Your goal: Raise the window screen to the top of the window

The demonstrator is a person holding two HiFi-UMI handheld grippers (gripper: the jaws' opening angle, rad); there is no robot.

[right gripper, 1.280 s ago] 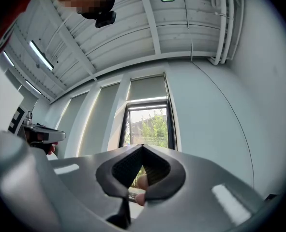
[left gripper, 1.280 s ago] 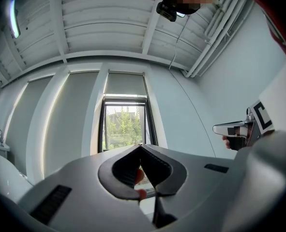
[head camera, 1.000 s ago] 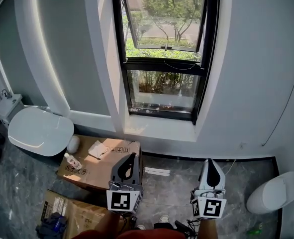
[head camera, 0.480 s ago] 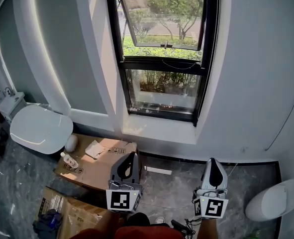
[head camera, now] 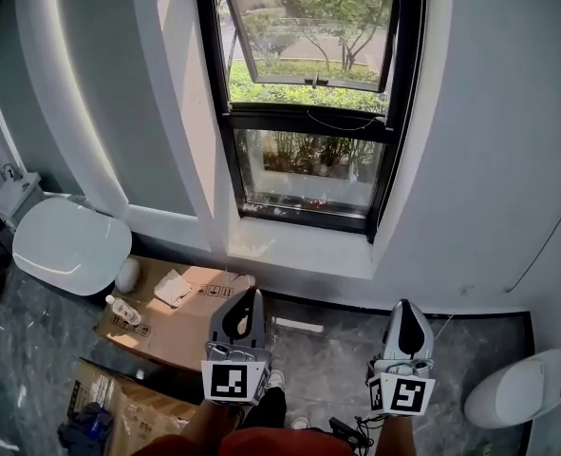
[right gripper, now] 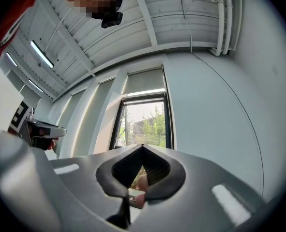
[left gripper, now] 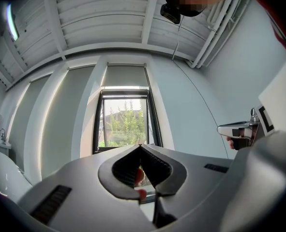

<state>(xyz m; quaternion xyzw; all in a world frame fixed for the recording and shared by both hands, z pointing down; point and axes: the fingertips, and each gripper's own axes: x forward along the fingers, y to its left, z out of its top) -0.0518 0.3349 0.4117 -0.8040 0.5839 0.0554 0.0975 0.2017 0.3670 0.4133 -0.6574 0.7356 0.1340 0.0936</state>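
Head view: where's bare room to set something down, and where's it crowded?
Free: the white sill below the window, and the marble floor between the cardboard box and the white fixture at right. Crowded: the left side, where a second box, a bottle and the toilet fill the space.

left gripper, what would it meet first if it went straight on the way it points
Nothing stands before the shut left gripper; it would likely reach the window, in its lower part.

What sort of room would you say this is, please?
Probably a bathroom being fitted out: a white oval toilet, and brown cardboard boxes on the grey marble floor.
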